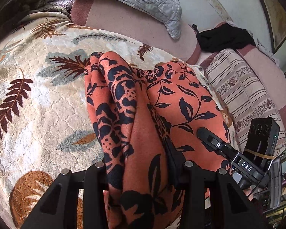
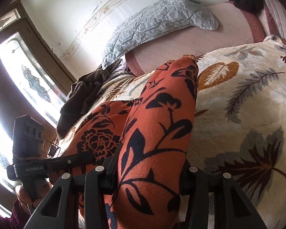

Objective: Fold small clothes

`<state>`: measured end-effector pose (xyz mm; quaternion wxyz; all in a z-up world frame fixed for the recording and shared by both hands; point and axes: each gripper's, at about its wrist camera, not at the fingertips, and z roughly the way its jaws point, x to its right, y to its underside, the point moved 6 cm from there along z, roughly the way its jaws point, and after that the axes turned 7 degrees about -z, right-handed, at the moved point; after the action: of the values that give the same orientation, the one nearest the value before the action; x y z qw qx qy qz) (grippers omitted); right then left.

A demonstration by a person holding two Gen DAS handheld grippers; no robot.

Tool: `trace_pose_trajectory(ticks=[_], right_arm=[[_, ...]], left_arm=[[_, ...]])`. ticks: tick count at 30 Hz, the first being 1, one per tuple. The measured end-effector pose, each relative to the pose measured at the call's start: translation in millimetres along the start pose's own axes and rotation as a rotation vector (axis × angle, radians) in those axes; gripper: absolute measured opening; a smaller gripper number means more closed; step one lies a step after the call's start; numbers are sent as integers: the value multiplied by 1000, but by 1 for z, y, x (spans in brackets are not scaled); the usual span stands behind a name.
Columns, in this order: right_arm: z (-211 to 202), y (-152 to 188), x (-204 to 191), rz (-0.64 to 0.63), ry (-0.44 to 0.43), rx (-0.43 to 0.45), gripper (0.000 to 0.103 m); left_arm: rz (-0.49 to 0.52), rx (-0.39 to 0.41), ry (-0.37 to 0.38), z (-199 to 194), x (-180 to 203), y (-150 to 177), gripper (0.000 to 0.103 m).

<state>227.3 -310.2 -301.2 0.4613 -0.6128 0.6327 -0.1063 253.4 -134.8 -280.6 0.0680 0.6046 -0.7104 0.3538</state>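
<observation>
Now | left tool (image 1: 143, 179): clenched on bunched orange floral garment (image 1: 154, 103) | right tool (image 2: 146, 179): clenched on same garment, cloth gathered between fingers | garment lies on leaf-print blanket (image 1: 38, 99) over bed.

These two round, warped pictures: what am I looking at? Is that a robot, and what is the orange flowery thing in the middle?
No robot here. A person holds a hand tool in each hand, each with two black fingers and a wide-angle camera looking along them, hence the bent edges. One picture comes from the left gripper, the other from the right gripper. Each appears in the other's view, at the side. The orange thing is a small garment printed with dark flowers, bunched between the fingers of both tools, so both seem to grip it. It lies over a cream leaf-patterned blanket on a bed. Behind are a grey quilted pad, a striped pillow and dark clothing.
</observation>
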Motion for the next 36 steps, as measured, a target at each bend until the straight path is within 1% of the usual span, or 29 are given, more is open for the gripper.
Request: trace_pose_trajectory(ticks=[4,7,12,17,20,24,28,36], right_arm=[[7,15,4,-7,19,-34,47],[10,25,9,-2,31,-43,47],[12,30,16,21,35,-45,47],[16,33,24,62,51,-63,49],[15,36,26,85,76,-65,55],[10,44,28,121,132,-75,63],[-2,48,30,146,173,-75,64],[-28,58,20,105,256,-71,64]], left_arm=[[27,-23,-65,11,-1,10,43],[55,-20,-105,14,-3,16,43],[78,-5,-143,12,-2,21,43],[73,9,-190,15,-3,23,44],[78,23,-229,13,-3,25,48],[100,44,-278,10,-3,27,53],[124,65,-326,5,-4,33,58],[111,82,-373,-8,-14,44,64]])
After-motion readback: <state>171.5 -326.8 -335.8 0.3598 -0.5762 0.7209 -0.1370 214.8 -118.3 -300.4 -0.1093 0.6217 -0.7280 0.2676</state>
